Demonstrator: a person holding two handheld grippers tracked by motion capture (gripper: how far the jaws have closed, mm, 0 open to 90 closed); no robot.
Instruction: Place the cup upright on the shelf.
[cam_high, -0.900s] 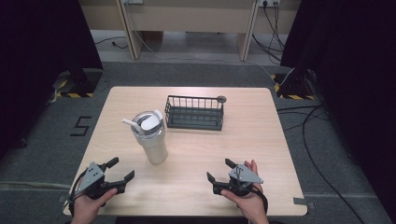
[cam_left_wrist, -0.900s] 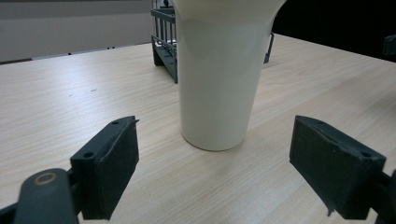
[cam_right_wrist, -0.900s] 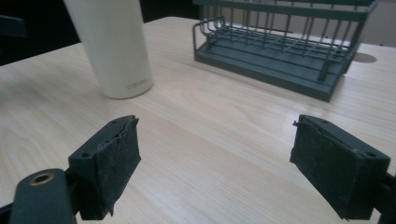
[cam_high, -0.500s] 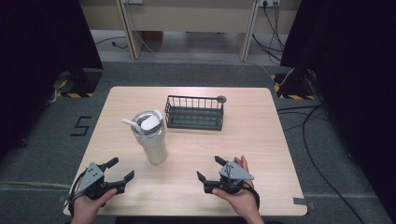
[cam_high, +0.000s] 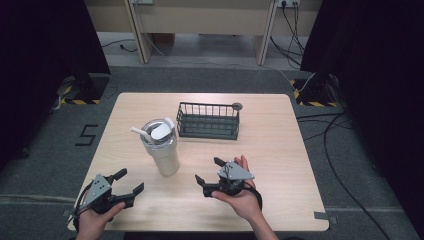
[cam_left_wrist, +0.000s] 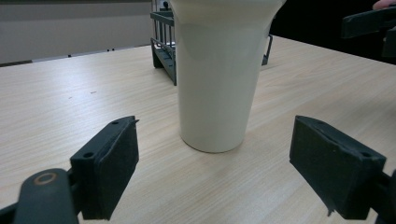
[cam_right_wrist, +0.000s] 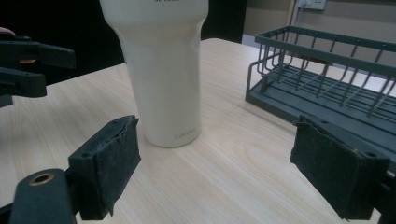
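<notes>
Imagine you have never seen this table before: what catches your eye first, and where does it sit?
The tall cream tumbler with its lid and straw stands left of the table's middle, and behind it to the right sits a dark wire basket. At the near edge, the left tool and the right tool both point towards the tumbler with jaws spread wide, touching nothing.

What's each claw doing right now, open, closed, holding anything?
Left claw: open, holding nothing, pointed at the cream tumbler.
Right claw: open, holding nothing, also facing the tumbler.
</notes>
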